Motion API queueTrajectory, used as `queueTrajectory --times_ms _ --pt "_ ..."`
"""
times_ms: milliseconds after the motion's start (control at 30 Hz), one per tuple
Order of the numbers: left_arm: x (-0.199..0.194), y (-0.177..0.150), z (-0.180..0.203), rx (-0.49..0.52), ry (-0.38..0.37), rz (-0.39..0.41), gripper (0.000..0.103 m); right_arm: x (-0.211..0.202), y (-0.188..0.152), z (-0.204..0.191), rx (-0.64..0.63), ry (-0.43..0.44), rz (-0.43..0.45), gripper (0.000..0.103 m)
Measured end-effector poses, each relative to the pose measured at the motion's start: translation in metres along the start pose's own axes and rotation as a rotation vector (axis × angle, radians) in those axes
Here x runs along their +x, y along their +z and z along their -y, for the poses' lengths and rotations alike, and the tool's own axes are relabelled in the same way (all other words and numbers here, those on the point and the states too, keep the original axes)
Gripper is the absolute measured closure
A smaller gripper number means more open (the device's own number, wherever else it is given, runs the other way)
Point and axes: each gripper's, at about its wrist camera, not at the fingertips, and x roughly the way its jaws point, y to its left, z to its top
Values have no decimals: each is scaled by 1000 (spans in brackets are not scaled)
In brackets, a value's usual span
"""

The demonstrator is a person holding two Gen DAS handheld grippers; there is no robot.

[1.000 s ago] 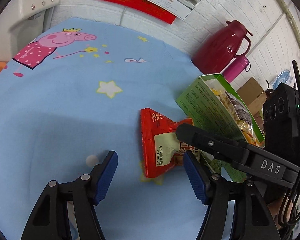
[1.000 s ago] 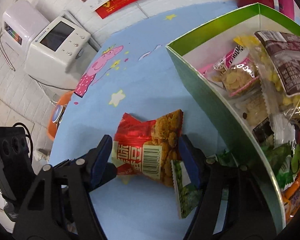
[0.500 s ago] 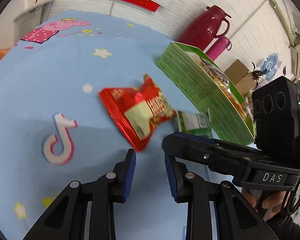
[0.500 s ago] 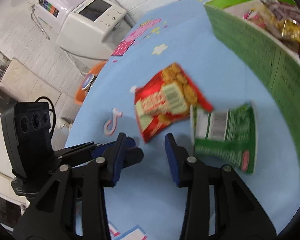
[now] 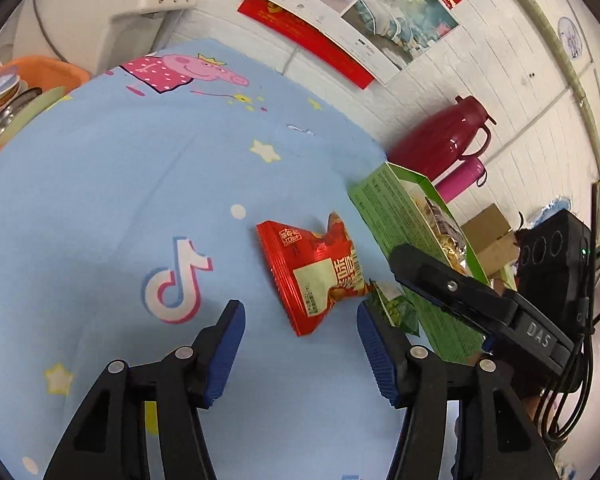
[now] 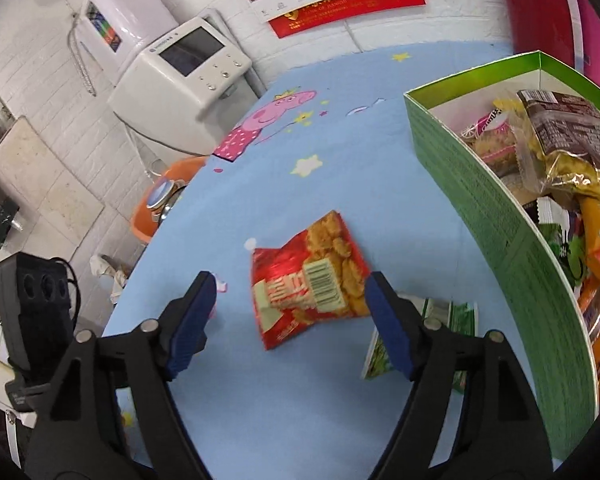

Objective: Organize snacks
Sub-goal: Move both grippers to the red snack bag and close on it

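Your left gripper [image 5: 300,344] has its jaws wide apart, nothing between them, hovering over the blue cartoon tablecloth [image 5: 100,200]. Your right gripper [image 6: 288,316] is also spread wide and holds nothing.

Landmark: the green box [image 6: 480,200]. The red snack packet [image 5: 316,272] lies flat on the cloth just beside the box's long wall, on its open-table side, not touching either gripper that you can see. In the right wrist view the same red packet [image 6: 304,288] sits between the two blue pads [image 6: 188,320], slightly ahead of them. A small green packet [image 6: 456,316] lies nearer the box wall, partly hidden behind your right finger; whether it touches the red packet you cannot tell.

Only the right wrist view looks into the box: it is filled with mixed snack bags [image 6: 560,148], yellow, brown, orange and pink ones piled together. That view also shows the white machine with a screen [image 6: 180,80] well away from the box, past the cloth's far edge, and the orange basin [image 6: 172,188] below it.

Only the left wrist view shows your right gripper's black body [image 5: 480,304] from outside, reaching in beside the box wall, plus the dark red thermos [image 5: 440,140] and pink bottle [image 5: 460,180] standing behind the box's far end, and a cardboard carton [image 5: 492,236] beyond it. There the green packet [image 5: 392,308] shows as a corner only.
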Motion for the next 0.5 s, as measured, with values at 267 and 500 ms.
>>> queueTrajectory --times_ms 267,500 --pt "31 13 -5 21 24 -36 44 45 17 22 98 3 -36 25" --pt "29 13 -7 65 18 -44 51 33 -12 24 142 130 -133 60"
